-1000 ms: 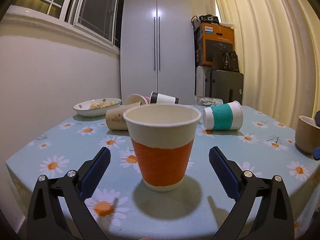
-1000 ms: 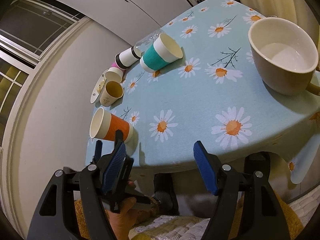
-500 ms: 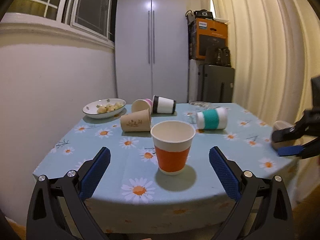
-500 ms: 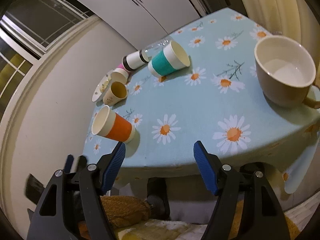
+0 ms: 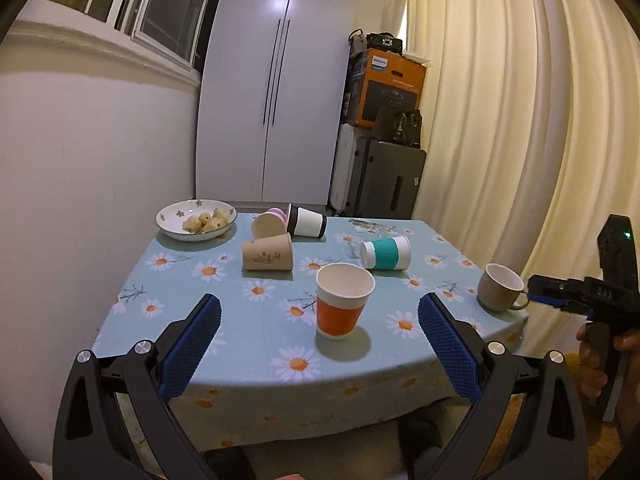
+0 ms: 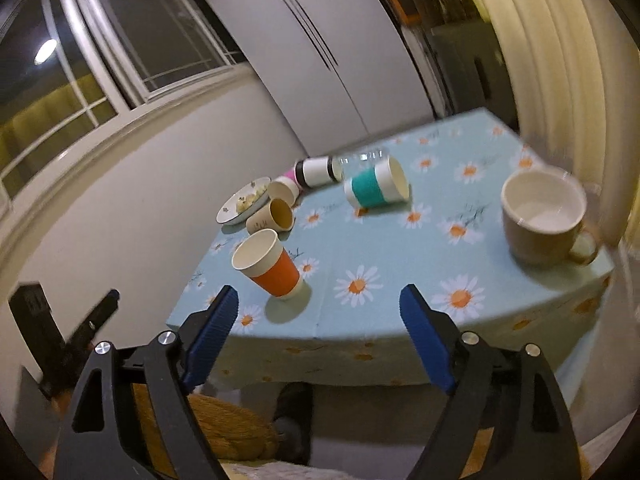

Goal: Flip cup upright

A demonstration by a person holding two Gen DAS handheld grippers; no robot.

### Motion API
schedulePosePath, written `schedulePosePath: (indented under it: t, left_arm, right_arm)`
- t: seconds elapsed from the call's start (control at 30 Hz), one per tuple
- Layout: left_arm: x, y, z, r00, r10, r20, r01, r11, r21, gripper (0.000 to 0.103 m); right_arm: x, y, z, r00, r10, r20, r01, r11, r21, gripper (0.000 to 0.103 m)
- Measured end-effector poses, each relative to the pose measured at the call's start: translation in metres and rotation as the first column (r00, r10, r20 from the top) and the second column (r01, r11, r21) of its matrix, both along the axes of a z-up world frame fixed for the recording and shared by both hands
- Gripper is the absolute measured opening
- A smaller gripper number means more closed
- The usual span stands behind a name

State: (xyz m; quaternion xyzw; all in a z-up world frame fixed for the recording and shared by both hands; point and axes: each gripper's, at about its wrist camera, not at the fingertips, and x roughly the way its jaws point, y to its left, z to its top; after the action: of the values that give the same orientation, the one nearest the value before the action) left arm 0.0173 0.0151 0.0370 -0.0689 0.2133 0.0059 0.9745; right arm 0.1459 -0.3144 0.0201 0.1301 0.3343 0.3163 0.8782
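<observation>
Nearest the left wrist camera, the left gripper (image 5: 319, 340) has its jaws spread wide and empty off the table's (image 5: 248, 352) near edge; the right gripper (image 6: 319, 314) is equally wide and holds nothing. Just beyond, at twelve o'clock, the orange cup (image 5: 343, 301) stands upright. Farther, from eleven to one o'clock, the tan cup (image 5: 267, 252) and teal cup (image 5: 385, 252) lie on their sides; righting one looks like the next step, calling for a sideways grip on its wall.

Home dining corner: a daisy-print tablecloth (image 5: 256, 344) is covering the counter, a bowl of food (image 5: 196, 220) is sitting by the wall. White wardrobe (image 5: 276, 92), cream curtains (image 5: 520, 120) and stacked suitcases (image 5: 384, 178) are standing behind.
</observation>
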Motion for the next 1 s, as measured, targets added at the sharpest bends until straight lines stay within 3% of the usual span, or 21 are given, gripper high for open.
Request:
schedulePosePath:
  t: [0.07,0.27,0.5,0.77,1.0]
  left_arm:
    - [-0.005,0.002,0.002,1.000,-0.019,-0.006,0.019,1.000,-0.002,0.096]
    - [-0.021,-0.004,-0.001,0.997,-0.066,-0.042,0.067,0.998,0.023,0.096]
    - [-0.032,-0.001,-0.013,0.994,-0.050,-0.097,0.052,0.998,0.020,0.096]
    - [-0.029,0.007,-0.024,0.993,-0.001,-0.122,0.001,1.000,0.002,0.096]
    - [-0.031,0.006,-0.025,0.992,0.036,-0.124,-0.035,0.999,0.017,0.096]
  right_arm:
    - [-0.014,0.004,0.009,0.997,0.007,0.078,-0.003,0.998,-0.055,0.095]
    - [-0.046,0.026,0.022,0.972,0.044,0.232,0.009,0.975,-0.223,0.096]
    - [-0.054,0.030,0.004,0.974,0.073,0.214,-0.014,0.964,-0.266,0.098]
    - [-0.050,0.021,-0.007,0.983,0.035,0.181,0.010,0.970,-0.241,0.098]
    - [-0.056,0.028,-0.008,0.974,0.036,0.223,0.028,0.960,-0.280,0.098]
